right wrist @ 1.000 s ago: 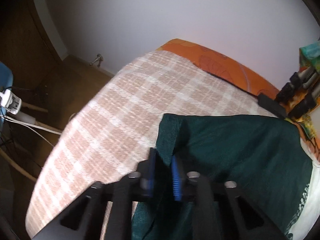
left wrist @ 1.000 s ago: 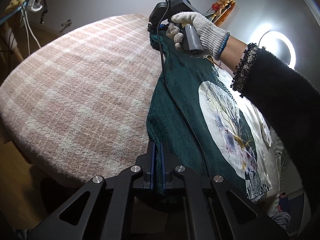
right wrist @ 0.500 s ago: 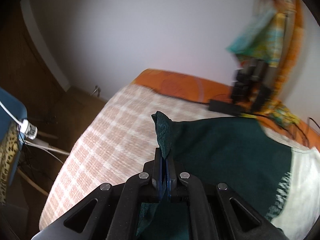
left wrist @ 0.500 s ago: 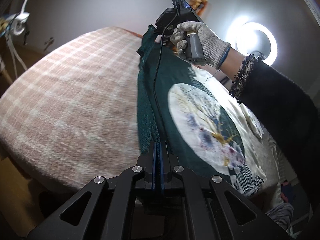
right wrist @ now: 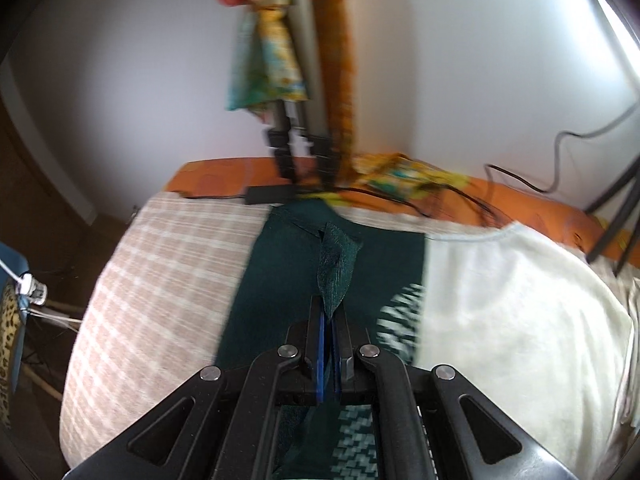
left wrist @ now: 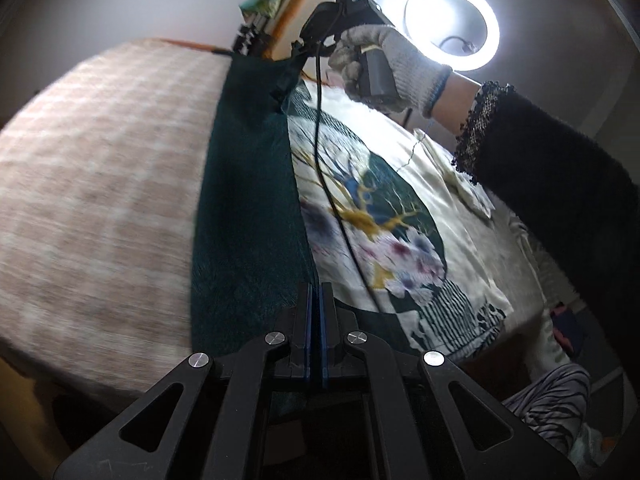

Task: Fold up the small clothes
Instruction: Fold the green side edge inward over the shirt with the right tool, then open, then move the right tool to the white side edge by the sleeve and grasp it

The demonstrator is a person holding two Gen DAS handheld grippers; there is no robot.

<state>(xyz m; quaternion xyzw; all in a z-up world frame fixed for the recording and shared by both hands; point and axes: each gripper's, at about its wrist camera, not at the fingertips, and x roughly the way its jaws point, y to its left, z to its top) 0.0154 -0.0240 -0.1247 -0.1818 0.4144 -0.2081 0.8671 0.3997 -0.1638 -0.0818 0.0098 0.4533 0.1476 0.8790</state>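
A dark green garment [left wrist: 248,216] with a cream printed front [left wrist: 376,216] lies on a pink checked bedspread [left wrist: 96,184]. Its green left side is lifted and folded over toward the print. My left gripper [left wrist: 316,292] is shut on the near edge of the green cloth. My right gripper [right wrist: 329,316] is shut on the far green corner [right wrist: 336,264], which sticks up between the jaws. In the left wrist view the right gripper [left wrist: 296,50] is held by a gloved hand [left wrist: 384,64] above the far end.
A ring light [left wrist: 452,26] shines at the back right. A black cable [left wrist: 324,160] hangs across the garment. A black stand with cables [right wrist: 296,152] and bright cloths [right wrist: 264,52] stands at the head of the bed. The bed's left edge [right wrist: 80,320] drops to the floor.
Both grippers have lifted the green edge and carried it to the right over the garment. The right gripper went from partly open to shut on the corner.
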